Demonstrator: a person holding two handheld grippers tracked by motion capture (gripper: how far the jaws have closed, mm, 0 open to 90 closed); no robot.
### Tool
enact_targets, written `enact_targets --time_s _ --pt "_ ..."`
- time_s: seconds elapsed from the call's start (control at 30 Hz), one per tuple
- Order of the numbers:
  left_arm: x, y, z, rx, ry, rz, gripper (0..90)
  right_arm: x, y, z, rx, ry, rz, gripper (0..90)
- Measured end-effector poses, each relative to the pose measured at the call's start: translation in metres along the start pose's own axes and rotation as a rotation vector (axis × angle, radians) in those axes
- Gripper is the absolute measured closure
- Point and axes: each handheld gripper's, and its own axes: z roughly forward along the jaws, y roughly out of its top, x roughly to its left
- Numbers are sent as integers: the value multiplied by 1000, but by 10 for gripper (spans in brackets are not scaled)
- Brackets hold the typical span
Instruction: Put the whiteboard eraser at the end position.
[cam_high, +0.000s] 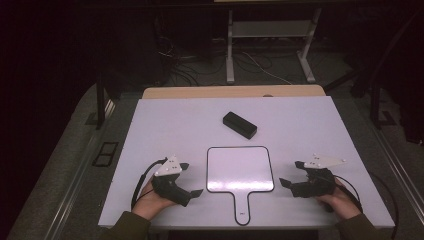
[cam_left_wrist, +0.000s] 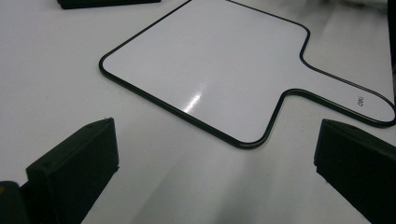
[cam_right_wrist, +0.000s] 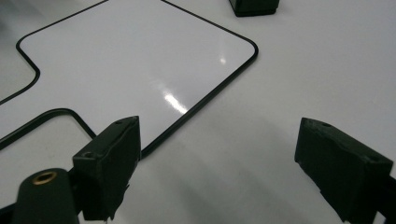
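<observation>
**Figure: Paddle-shaped whiteboard lying untouched between two empty hand-held grippers**

Nearest the person, both hands rested at the front of the white desk (cam_high: 150, 130). The left hand-held gripper (cam_high: 192, 180) lay to the left of the board and the right hand-held gripper (cam_high: 291, 175) to its right, each pointing inward toward it. In the left gripper view the two black jaws stood well apart with only bare desk between them; the right gripper view showed the same, its jaws apart and empty, one of them just beside the board's right-hand rim but not touching it.

Between the grippers lay the flat white paddle-shaped whiteboard with a thin black rim (cam_high: 240, 169), flat on the desk. Its long axis ran from the near edge toward the far edge: the narrow rounded handle (cam_high: 242, 207) pointed back toward the person, and the broad square panel faced away. A small mark sat near the handle's end, too small to read. The panel's surface looked blank.

Farther off, well apart from the board, a black rectangular block (cam_high: 240, 125), possibly an eraser, lay slantwise on the desk.

Judged from this arrangement, the work had scarcely begun: nothing was gripped, lifted or shifted, and every step of taking up the board or the block remained to be done.
</observation>
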Motion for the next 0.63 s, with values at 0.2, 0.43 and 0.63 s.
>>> enact_targets --time_s 0.2,0.43,0.63 --pt "-1 -1 0 4 5 0 0 0 -7 -6 7 -20 -12 132" --pt "-1 -1 0 8 8 3 0 -3 -12 -11 5 -23 -8 132" --pt "-1 -1 1 9 8 0 0 -3 -13 -9 12 -17 -12 132"
